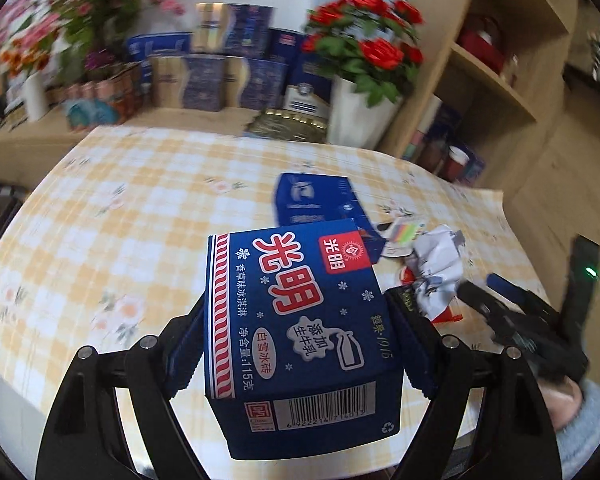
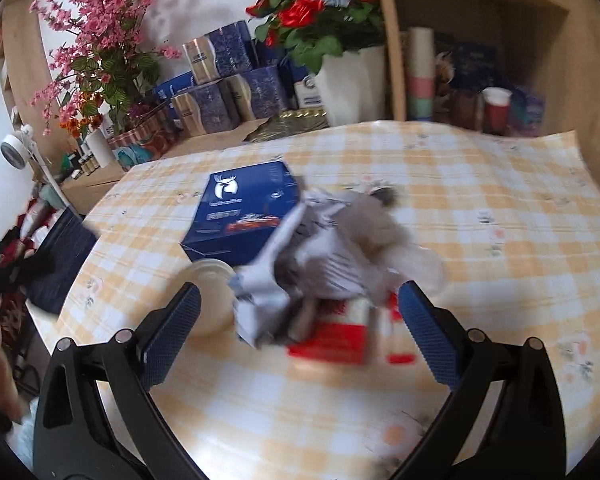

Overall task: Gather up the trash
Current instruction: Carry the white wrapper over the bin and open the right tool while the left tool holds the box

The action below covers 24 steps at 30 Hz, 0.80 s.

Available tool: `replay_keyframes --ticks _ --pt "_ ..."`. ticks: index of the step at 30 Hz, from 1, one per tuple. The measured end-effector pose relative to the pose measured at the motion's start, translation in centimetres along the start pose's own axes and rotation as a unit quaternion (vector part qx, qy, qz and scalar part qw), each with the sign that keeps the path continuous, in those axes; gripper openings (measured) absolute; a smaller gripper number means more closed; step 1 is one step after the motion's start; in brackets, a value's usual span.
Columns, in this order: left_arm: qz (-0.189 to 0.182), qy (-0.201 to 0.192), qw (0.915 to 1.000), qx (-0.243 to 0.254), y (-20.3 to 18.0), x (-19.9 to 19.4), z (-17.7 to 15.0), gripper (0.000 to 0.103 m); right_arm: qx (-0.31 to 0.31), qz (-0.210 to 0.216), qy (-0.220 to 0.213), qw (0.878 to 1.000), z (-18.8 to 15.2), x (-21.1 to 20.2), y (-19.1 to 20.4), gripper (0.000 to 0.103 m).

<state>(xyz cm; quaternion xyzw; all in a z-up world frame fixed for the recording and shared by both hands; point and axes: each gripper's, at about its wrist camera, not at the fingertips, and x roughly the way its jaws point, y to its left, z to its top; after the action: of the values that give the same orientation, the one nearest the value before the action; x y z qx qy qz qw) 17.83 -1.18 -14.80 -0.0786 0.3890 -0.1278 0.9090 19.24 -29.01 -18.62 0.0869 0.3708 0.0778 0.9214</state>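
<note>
The table with the yellow checked cloth (image 2: 480, 208) stands before shelves and flower pots. Your left gripper (image 1: 300, 344) clamps the blue ice-cream carton (image 1: 300, 320), lifted off the cloth. Your right gripper (image 2: 300, 332) has wide jaws around the crumpled paper (image 2: 320, 256), not pressing it. Still left, I judge: this paper, the red-white wrapper (image 2: 336, 340), the blue box (image 2: 240, 208) at 11 o'clock. The cloth's edge is close at 9 o'clock; free room is at 3 o'clock.

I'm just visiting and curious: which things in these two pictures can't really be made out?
- Crumpled paper, right wrist view: motion blur hides whether the right gripper touches it.
- Red pack beneath: blurred, print unreadable.
- Round white lid: partly behind a finger.
- Second blue box, left wrist view: the ice-cream box in the left gripper covers its near end.
</note>
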Motion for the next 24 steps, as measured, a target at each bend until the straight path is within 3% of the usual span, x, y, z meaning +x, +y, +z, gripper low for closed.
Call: replay_keyframes --ticks 4,10,11,13,24 --pt "-0.009 0.003 0.9991 -0.042 2.6 -1.4 -2.2 0.081 -0.048 -0.050 0.009 0.998 0.4 2.5 1.6 0.097" --pt "-0.007 0.009 0.9987 -0.050 4.1 -1.8 -3.7 0.081 -0.075 -0.077 0.053 0.993 0.9 6.0 1.9 0.097" --pt "-0.009 0.010 0.9986 -0.052 4.2 -1.8 -3.8 0.080 -0.076 -0.073 0.056 0.993 0.9 6.1 1.9 0.097" --pt "-0.014 0.009 0.9985 -0.051 4.2 -1.8 -4.1 0.080 -0.075 -0.066 0.051 0.994 1.1 5.8 1.8 0.084" --pt "-0.032 0.000 0.9986 -0.041 3.3 -2.8 -4.8 0.080 -0.061 -0.016 -0.023 0.998 2.9 0.1 1.9 0.078"
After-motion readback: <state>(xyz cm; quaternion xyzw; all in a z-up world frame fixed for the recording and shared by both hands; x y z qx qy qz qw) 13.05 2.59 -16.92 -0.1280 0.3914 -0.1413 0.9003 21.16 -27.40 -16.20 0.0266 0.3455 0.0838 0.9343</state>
